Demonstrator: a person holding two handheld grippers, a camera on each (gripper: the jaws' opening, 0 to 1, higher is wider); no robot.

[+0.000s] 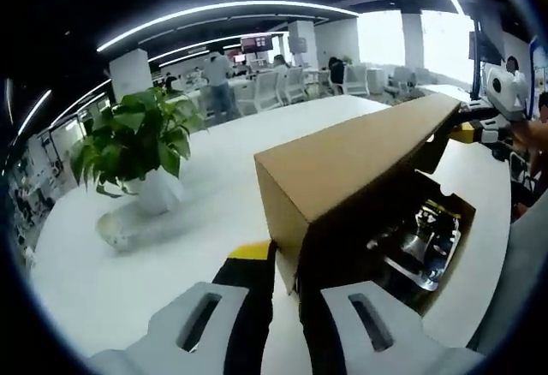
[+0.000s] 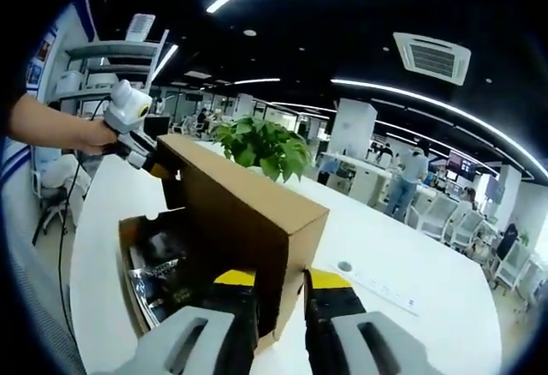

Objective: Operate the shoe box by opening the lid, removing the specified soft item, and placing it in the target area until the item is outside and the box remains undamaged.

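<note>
A brown cardboard shoe box lid [image 1: 360, 165] is held raised and tilted over the open box [image 1: 454, 259]. Dark, shiny contents [image 1: 419, 242] lie inside; I cannot make out a soft item among them. My left gripper [image 1: 287, 281] is shut on the lid's near end wall, one yellow-tipped finger on each side. In the right gripper view, my right gripper [image 2: 281, 294] clamps the opposite end wall of the lid [image 2: 244, 204] the same way. The box [image 2: 130, 251] sits open below it. The left gripper [image 2: 141, 148] shows at the lid's far end, and the right gripper [image 1: 475, 128] at the far end in the left gripper view.
A potted green plant [image 1: 137, 139] [image 2: 265, 148] stands on the white table [image 1: 128, 281] beside the box. A flat white strip [image 2: 377, 285] lies on the tabletop. A hand [image 2: 81, 135] holds the far gripper. White chairs and people fill the office behind.
</note>
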